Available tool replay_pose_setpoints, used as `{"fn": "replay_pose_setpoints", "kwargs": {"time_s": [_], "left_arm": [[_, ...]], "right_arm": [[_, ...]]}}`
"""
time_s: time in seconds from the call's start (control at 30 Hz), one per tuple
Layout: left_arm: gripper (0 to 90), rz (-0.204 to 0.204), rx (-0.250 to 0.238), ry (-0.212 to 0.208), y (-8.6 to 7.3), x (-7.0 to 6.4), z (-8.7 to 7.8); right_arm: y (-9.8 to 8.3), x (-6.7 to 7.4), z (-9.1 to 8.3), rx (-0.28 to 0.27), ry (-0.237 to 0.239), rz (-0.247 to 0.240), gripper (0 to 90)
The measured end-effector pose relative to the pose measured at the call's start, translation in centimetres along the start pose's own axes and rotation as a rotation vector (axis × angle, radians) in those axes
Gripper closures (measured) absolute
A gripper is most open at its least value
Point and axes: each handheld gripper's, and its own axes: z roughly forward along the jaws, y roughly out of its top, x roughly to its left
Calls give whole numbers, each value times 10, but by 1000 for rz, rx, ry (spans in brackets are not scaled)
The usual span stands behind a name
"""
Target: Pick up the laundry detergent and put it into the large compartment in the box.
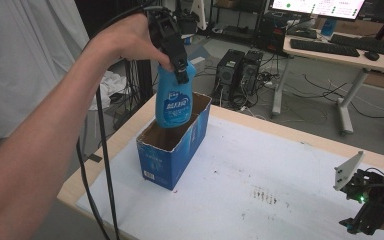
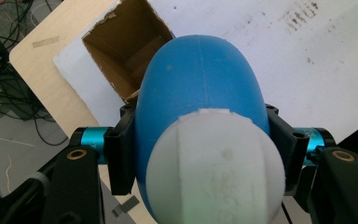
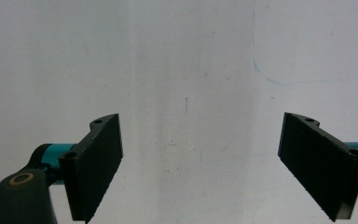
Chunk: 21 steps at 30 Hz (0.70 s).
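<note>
We hold the smooth, probably slippery blue plastic bottle (image 1: pixel 174 102) near its white cap, left gripper (image 1: pixel 180 67) clamped, above the open blue cardboard box (image 1: pixel 172 150); right gripper (image 3: pixel 200 163), well apart from the box, gapes empty.

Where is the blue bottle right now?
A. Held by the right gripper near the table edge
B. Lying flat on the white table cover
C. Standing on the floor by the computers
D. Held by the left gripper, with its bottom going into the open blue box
D: the left gripper is clamped on the blue bottle near its top, and the bottle's lower end dips into the open blue box.
</note>
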Motion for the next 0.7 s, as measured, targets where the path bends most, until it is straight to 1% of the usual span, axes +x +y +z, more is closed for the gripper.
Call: {"fn": "replay_pose_setpoints", "kwargs": {"time_s": [0.1, 0.23, 0.27, 0.3, 0.5, 0.53, 0.6, 0.63, 0.7], "left_arm": [[383, -1, 2, -8, -2, 1, 8], [383, 10, 17, -16, -4, 3, 19], [383, 10, 17, -16, -4, 3, 19], [383, 21, 20, -17, -5, 3, 26], [383, 31, 43, -34, -13, 5, 49], [383, 39, 49, -37, -14, 5, 54], [383, 44, 55, -37, -15, 5, 57], [383, 50, 57, -40, -18, 5, 64], [382, 48, 59, -46, -21, 5, 73]], "right_arm": [[0, 0, 1, 3, -1, 0, 129], [1, 2, 1, 7, -4, -1, 129], [1, 2, 1, 7, -4, -1, 129], [2, 2, 1, 7, -3, -4, 129], [1, 2, 1, 7, -3, -3, 129], [2, 2, 1, 6, -4, -8, 129], [2, 2, 1, 8, -2, -11, 129], [2, 2, 2, 8, -3, -10, 129], [2, 2, 2, 6, -3, -9, 129]]}}
